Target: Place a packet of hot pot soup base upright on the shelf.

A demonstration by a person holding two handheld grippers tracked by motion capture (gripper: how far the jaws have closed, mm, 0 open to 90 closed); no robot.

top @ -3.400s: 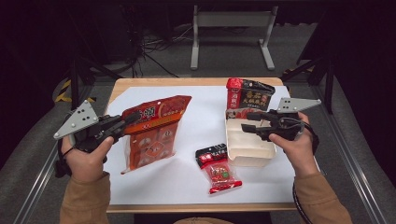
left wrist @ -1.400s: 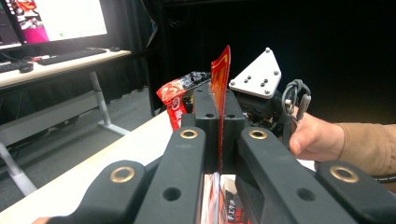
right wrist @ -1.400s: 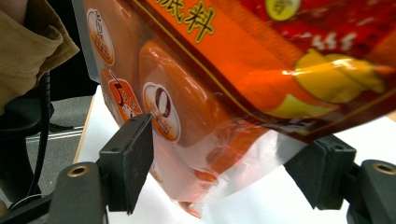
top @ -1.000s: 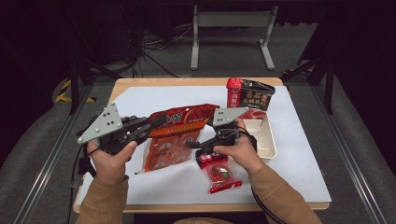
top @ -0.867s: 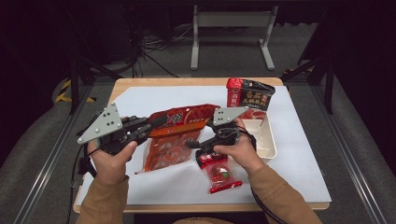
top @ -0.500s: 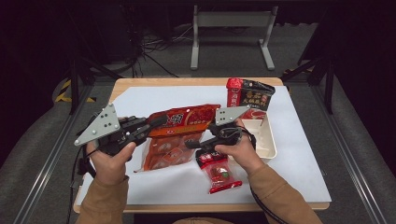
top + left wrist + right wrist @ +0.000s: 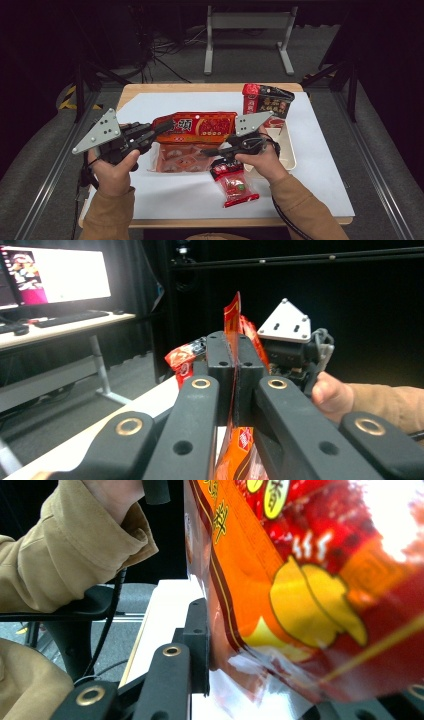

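Your sleeves are tan cloth, cuffed at both wrists. Each black gripper carries a grey three-cornered plate with small screws; on the left gripper (image 7: 162, 128) the plate sits behind the jaws, as on the right gripper (image 7: 209, 151). The black jaw arms bear brass-ringed pivots and plain holes. A black cable trails below your right sleeve.

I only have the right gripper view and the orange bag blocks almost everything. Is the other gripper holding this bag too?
Observer: Yes. The left gripper is shut on the bag's top edge.
Operator: And my own jaws?
Observer: The right gripper has just been closing, with the bag's lower part between its jaws; I cannot tell if the pads press yet.
Operator: Anything underneath?
Observer: A small red packet lies on the white sheet, close below your hand.
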